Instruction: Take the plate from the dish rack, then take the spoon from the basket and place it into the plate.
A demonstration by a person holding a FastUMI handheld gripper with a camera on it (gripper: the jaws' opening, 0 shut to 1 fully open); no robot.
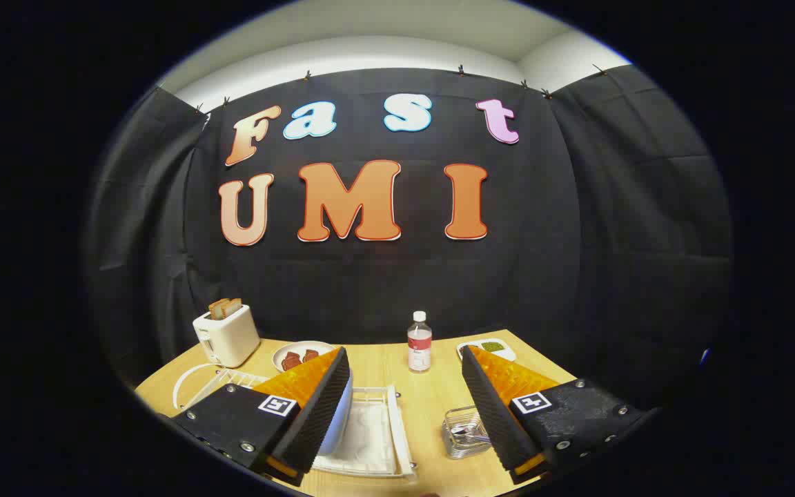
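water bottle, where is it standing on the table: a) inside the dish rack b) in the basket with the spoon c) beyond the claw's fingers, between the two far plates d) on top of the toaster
c: the water bottle stands upright on the table beyond the open claw, between the plate of brown food and the plate of green food, apart from the dish rack and the basket.

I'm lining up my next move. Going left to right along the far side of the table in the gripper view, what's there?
Toaster with bread in its slots → small plate of brown food → water bottle → white dish with something green. Nearer, the open gripper hovers over the dish rack, with the spoon basket by its right finger.
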